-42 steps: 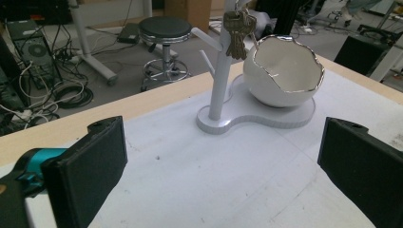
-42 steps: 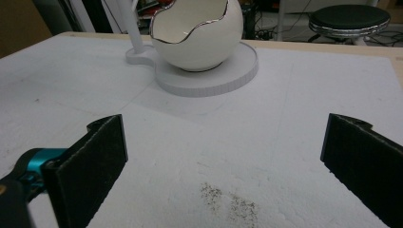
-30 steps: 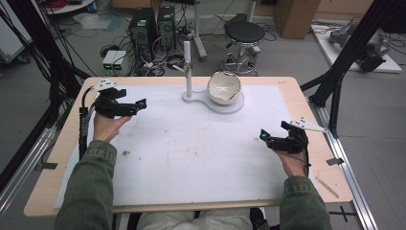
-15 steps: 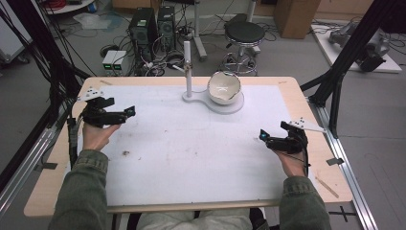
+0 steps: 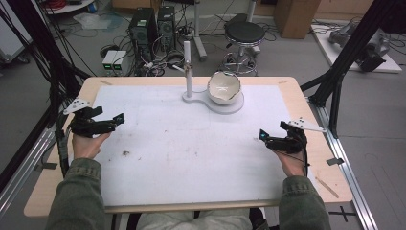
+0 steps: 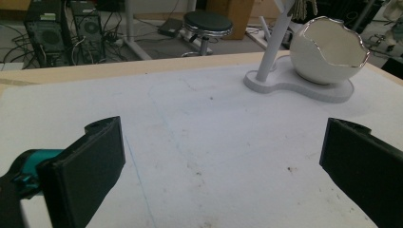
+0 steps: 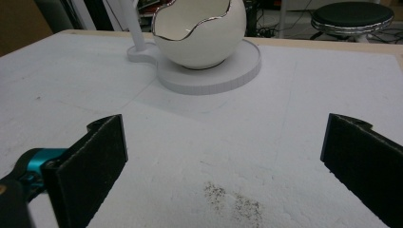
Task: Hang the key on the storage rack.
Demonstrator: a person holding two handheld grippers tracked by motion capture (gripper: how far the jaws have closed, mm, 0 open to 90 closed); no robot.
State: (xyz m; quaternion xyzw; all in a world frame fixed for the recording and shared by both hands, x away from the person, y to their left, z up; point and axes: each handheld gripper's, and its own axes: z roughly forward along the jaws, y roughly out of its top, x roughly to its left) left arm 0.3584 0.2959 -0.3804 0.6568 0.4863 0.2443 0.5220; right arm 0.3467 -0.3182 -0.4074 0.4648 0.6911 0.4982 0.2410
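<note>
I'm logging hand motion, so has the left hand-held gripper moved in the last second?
Yes. In the high view the left hand-held gripper has drawn back toward the person and slightly left, away from the white eggshell-shaped ceramic bowl.

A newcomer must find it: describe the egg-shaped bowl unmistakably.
On the white mat, look to the far edge's middle, where a flat white base carries an upright post. Beside that post sits the bowl: a cracked-eggshell shape, white, with a jagged silvery rim.
</note>
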